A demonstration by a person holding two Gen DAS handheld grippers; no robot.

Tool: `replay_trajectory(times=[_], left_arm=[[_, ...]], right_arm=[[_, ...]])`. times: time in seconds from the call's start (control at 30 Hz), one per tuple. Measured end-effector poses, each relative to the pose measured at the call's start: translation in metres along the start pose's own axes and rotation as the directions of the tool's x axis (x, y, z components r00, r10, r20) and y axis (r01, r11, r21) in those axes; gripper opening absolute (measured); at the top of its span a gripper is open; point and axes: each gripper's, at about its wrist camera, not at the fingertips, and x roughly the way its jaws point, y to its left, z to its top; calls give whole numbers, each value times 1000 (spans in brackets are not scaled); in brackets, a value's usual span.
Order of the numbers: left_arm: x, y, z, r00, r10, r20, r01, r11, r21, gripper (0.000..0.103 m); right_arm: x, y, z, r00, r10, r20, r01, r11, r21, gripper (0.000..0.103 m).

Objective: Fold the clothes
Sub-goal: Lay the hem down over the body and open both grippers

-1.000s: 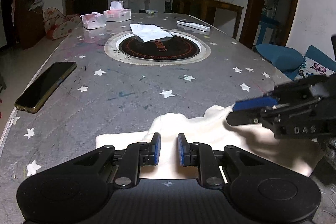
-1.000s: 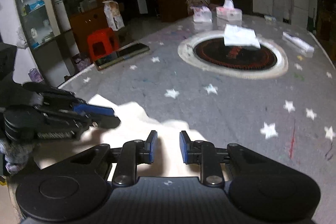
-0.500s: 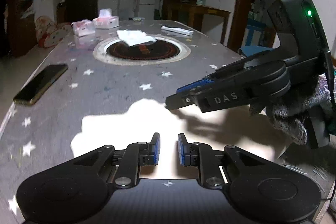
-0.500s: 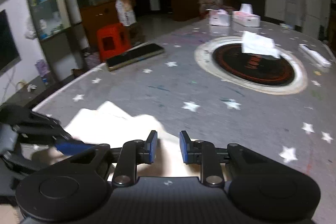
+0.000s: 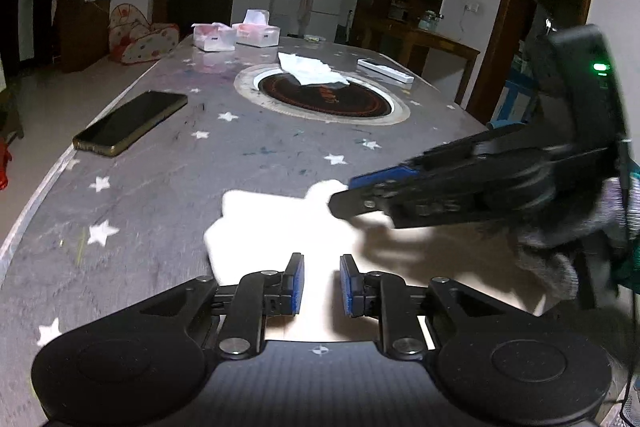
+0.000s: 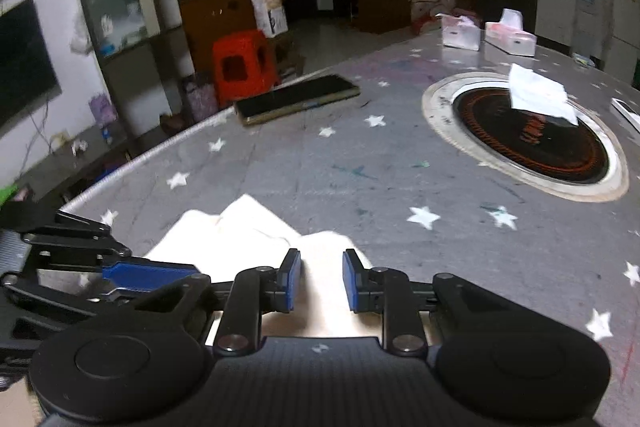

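Dim room light falls on a grey tabletop (image 5: 168,183) sprinkled with white stars, with one round dark burner plate (image 5: 322,98) set in its middle. One white garment (image 5: 276,223) lies bunched at the near edge, below both tools. Half a second ago the right gripper (image 5: 340,193) hung higher over the cloth; now its tips sit low at the cloth's far edge, whether touching I cannot tell, and its fingers show a narrow gap with nothing between them. The left gripper (image 5: 320,285) has swung a little to the left, its fingers likewise narrowly parted and empty above the cloth. One phone (image 5: 132,123) lies by the left edge, two tissue boxes (image 5: 236,35) at the far end, one loose tissue (image 5: 312,73) on the burner plate, one white remote (image 5: 385,71) near the far right edge.
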Motion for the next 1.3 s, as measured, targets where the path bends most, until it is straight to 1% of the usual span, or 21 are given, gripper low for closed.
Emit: replay_trajectory(times=[0.13, 0.3, 0.37, 0.5, 0.7, 0.8, 0.87, 0.97, 1.13, 1.3], left_arm=[[-2, 2, -1, 1000, 0, 3, 0, 1000, -6, 23], [-3, 3, 7, 1000, -3, 16, 3, 1000, -5, 23], [-1, 2, 12, 1000, -6, 21, 6, 1000, -5, 23], [11, 3, 20, 1000, -1, 18, 1, 1000, -4, 23], [31, 10, 20, 999, 28, -29, -29, 999, -20, 23], [31, 11, 20, 999, 28, -27, -28, 1000, -11, 23], [32, 11, 20, 999, 29, -27, -29, 1000, -11, 23], [34, 11, 20, 999, 29, -23, -29, 1000, -12, 23], [36, 14, 21, 1000, 15, -20, -16, 999, -42, 24], [37, 14, 20, 1000, -12, -21, 10, 997, -74, 24]], right_arm=[[9, -5, 5, 1000, 4, 0, -4, 999, 43, 25], [-15, -10, 4, 999, -8, 48, 5, 998, 57, 25], [-31, -14, -4, 998, -14, 64, 10, 998, 64, 25], [-57, -23, -28, 997, -39, 67, 32, 995, 95, 25], [-73, -52, -58, 993, -99, 70, 84, 979, 186, 26], [-81, -67, -73, 989, -129, 70, 109, 967, 232, 26], [-83, -70, -72, 986, -146, 78, 126, 966, 224, 26], [-79, -74, -72, 988, -141, 70, 125, 972, 200, 26], [-72, -80, -72, 990, -133, 57, 122, 980, 160, 25], [-76, -74, -76, 985, -166, 44, 162, 983, 86, 25]])
